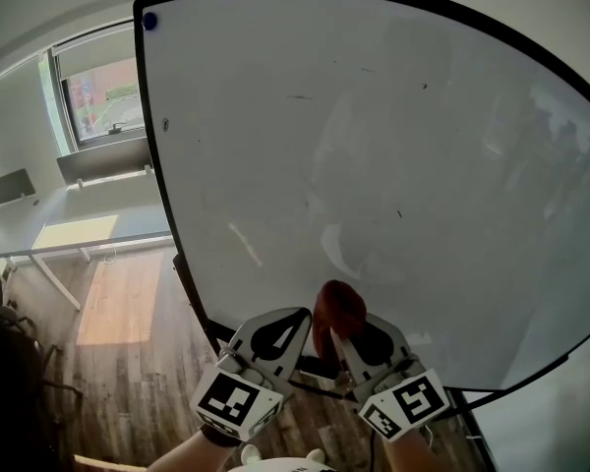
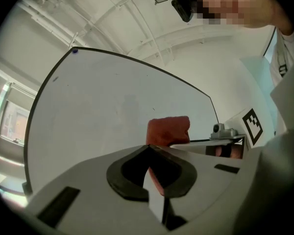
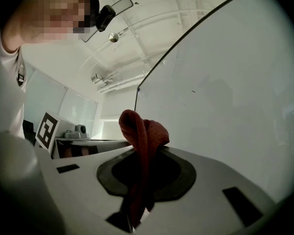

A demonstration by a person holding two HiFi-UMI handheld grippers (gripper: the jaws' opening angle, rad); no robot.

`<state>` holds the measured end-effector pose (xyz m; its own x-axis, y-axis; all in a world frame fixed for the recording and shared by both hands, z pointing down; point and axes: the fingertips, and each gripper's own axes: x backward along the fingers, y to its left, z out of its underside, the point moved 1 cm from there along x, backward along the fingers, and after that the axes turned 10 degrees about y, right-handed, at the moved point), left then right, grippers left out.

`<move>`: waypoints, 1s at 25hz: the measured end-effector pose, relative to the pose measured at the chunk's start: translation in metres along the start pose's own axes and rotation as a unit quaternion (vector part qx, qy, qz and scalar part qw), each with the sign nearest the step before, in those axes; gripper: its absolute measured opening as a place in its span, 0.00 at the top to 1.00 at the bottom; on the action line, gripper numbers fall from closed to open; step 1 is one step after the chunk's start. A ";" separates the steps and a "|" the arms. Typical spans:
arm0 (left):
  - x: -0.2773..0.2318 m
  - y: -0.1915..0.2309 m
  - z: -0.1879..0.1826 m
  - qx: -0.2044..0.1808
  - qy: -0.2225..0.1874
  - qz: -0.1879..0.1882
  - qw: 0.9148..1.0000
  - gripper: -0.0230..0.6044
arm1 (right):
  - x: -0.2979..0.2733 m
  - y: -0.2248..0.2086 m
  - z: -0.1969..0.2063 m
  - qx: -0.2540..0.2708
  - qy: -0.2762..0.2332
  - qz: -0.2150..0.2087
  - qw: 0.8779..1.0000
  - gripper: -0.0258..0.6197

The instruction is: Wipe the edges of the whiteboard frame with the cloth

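Note:
A large whiteboard [image 1: 374, 146] with a thin black frame [image 1: 163, 185] fills most of the head view. Both grippers are side by side in front of its lower part, near the bottom frame edge. My right gripper [image 1: 338, 336] is shut on a dark red cloth [image 1: 339, 305], which bulges out above its fingertips close to the board. In the right gripper view the cloth [image 3: 139, 131] is folded over and pinched between the jaws of my right gripper [image 3: 144, 153]. My left gripper [image 1: 303, 315] is shut on nothing, its tip [image 2: 148, 148] just left of the cloth [image 2: 167, 130].
A blue magnet [image 1: 149, 21] sits in the board's top left corner. Left of the board are a window [image 1: 103, 96], a white table [image 1: 79, 234] and wood floor [image 1: 128, 362]. A dark chair [image 1: 0, 362] stands at the far left.

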<state>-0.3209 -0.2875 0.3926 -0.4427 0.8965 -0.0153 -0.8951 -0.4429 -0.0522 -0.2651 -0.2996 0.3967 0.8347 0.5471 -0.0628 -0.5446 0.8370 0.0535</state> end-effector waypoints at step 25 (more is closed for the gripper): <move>-0.005 -0.002 0.015 0.014 0.020 -0.007 1.000 0.95 | 0.002 -0.012 0.013 -0.035 0.007 -0.005 0.999 0.87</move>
<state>-0.3177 -0.2913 0.4077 -0.4289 0.9017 -0.0547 -0.9022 -0.4307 -0.0255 -0.2556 -0.3087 0.4089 0.8396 0.5378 -0.0763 -0.5403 0.8413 -0.0169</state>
